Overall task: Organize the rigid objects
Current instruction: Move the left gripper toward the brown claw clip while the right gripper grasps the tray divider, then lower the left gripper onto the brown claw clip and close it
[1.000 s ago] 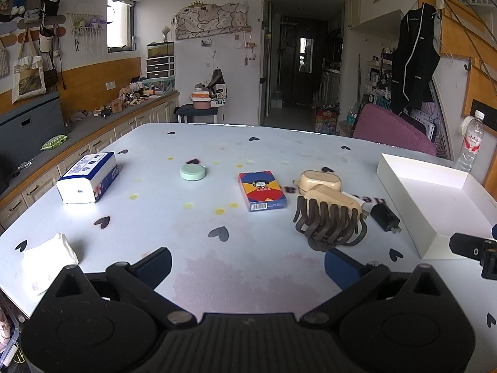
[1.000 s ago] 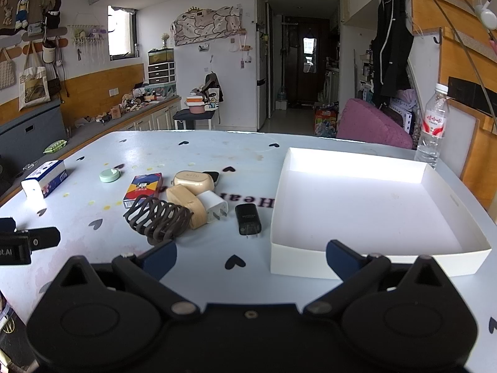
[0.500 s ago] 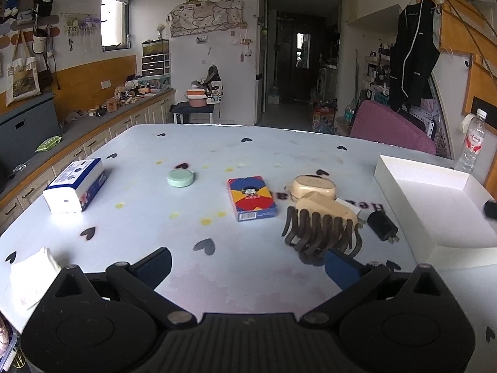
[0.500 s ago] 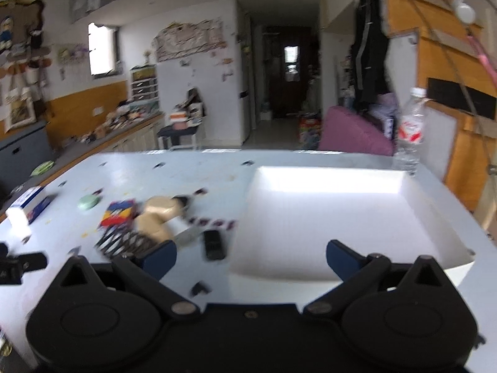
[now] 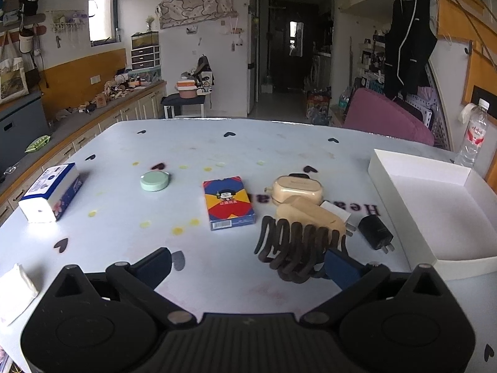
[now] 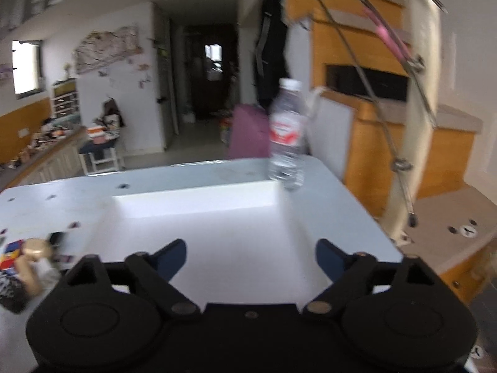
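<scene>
On the pale table lie a brown hair claw clip, a beige clip, a beige earbud case, a white charger, a black charger, a card box and a green round tin. My left gripper is open, just short of the hair claw, whose right side touches the right finger's tip. A white tray stands at the right. In the blurred right wrist view my right gripper hovers over the white tray, its jaws closing with nothing between them.
A blue-and-white tissue pack and a crumpled white tissue lie at the left. A water bottle stands behind the tray's far corner. A purple chair sits behind the table. The table's right edge drops off near wooden cabinets.
My left gripper has crept forward toward the hair claw. My right gripper has swung to the right, away from the pile and over the tray, and its jaws have narrowed slightly.
</scene>
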The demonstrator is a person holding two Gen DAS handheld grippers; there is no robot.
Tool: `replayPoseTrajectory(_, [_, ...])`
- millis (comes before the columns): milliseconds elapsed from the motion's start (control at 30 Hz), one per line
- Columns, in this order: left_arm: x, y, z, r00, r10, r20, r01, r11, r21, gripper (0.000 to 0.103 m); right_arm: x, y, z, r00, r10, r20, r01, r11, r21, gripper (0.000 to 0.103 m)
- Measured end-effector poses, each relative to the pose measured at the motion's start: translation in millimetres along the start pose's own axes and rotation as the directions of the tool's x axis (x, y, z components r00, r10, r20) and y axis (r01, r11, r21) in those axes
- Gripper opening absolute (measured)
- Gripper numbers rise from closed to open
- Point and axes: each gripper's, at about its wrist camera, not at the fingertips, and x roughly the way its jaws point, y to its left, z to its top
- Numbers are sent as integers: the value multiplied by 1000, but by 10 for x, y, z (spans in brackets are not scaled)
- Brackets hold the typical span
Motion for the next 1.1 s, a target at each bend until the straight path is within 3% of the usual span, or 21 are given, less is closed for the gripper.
replayPoseTrajectory(100, [71,-60,-10,1000,-1,-12,1,1000,13,103,219,-246,16,998,-19,-57,20,1000,16,78])
replayPoseTrajectory(200, [152,-115,-35,999,-6,-36,7,999,34,103,468,-419,15,990,-2,-144,10,999,51,60])
replayPoseTrajectory(433, [271,-137,-2,998,0,-56,2,1000,30,103,993,-525,-4,943,9,-333,5,999,41,26])
replayPoseTrajectory(567, [326,-137,11,998,-11,-59,12,1000,26,103,1127,-549,-48,916,12,-401,1,999,32,16])
replayPoseTrajectory(667, [369,-148,13,998,-20,-63,22,999,25,103,1211,-567,-89,904,13,-428,-2,1000,25,11])
replayPoseTrajectory(933, [457,-125,30,996,-71,-58,71,997,7,100,1236,-530,-90,899,2,-438,-6,1000,-8,10])
replayPoseTrajectory(1100, [554,-160,58,994,-99,-45,102,993,61,95,1248,-536,-79,898,3,-440,-11,1000,-17,9])
